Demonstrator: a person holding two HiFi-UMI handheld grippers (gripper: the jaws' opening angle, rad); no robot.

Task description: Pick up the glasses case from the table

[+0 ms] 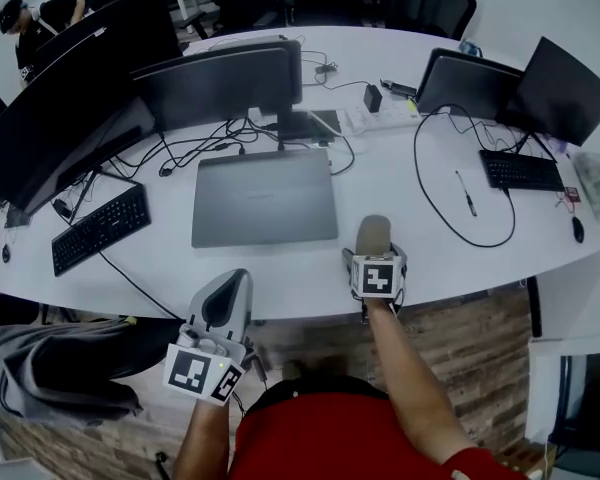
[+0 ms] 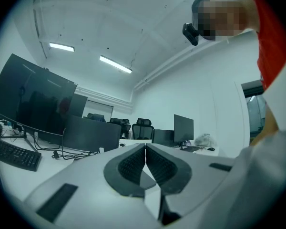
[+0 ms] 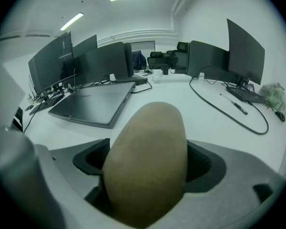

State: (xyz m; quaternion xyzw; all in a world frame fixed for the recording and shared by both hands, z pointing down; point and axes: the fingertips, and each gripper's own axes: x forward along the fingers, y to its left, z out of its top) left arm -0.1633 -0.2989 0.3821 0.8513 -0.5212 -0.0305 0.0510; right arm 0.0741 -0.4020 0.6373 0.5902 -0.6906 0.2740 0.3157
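Tan glasses case (image 1: 373,234) (oval); at table (image 1: 450,263) edge

Glasses case (image 3: 147,147) lower end hidden btw right hand-held gripper (image 1: 375,256) jaws; pen-like obj. (image 1: 466,193) too small for ID

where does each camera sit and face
head view: on the person's head, steeply down at the white curved table; shows forearms, left gripper, right gripper
left gripper view: on that gripper, level across the room; shut empty jaws, red shirt
right gripper view: on that gripper, down at the table; open jaws around the tan oval glasses case
shared: closed grey laptop, head and right gripper views
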